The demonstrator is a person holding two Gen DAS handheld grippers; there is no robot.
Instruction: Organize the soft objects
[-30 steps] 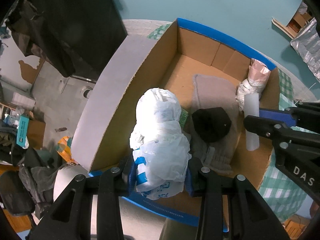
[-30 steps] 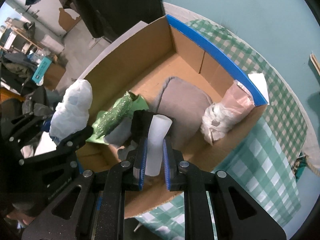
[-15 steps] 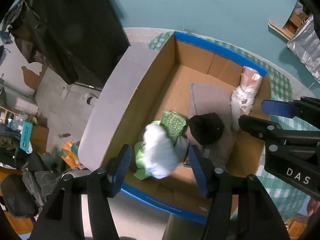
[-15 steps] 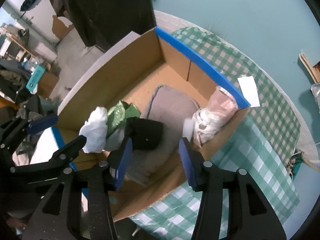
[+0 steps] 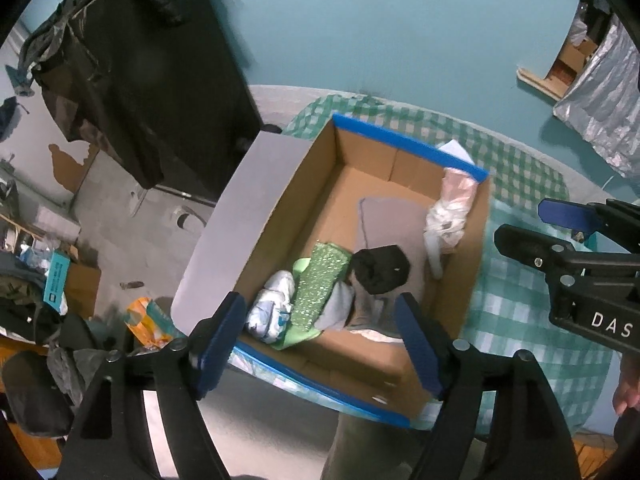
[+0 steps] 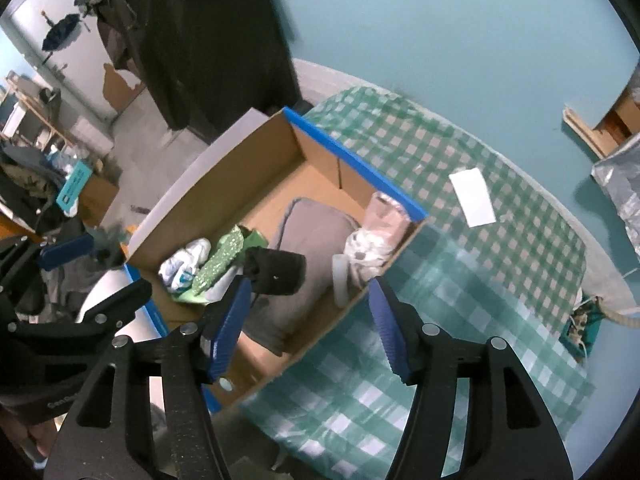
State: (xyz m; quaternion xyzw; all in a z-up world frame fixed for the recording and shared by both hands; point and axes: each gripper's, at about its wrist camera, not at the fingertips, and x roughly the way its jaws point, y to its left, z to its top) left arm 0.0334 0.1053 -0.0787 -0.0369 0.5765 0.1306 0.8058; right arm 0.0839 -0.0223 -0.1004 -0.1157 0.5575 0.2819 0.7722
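A cardboard box (image 5: 280, 216) (image 6: 224, 184) with blue-taped edges sits on a green checked tablecloth. Inside lie a white plastic bundle (image 5: 272, 308) (image 6: 184, 264), a green glittery cloth (image 5: 324, 280) (image 6: 220, 260), a black soft item (image 5: 380, 268) (image 6: 280, 268), a grey cushion (image 5: 392, 216) (image 6: 316, 228), a pinkish-white bagged bundle (image 5: 452, 204) (image 6: 376, 232) and a white roll (image 5: 434, 256) (image 6: 340, 280). My left gripper (image 5: 320, 344) hangs above the box's near edge, its jaws opening with nothing between them. My right gripper (image 6: 308, 328) hovers over the box's right wall, jaws opening and empty.
A white paper slip (image 6: 474, 196) lies on the checked tablecloth (image 6: 460, 280) right of the box. A dark garment (image 5: 132, 72) hangs at the back left. Clutter and a teal box (image 5: 56, 280) sit on the floor at left. Silver foil (image 5: 604, 108) is at far right.
The left gripper let go of the white plastic bundle and the right let go of the white roll; both now lie in the box. Both grippers opened and rose.
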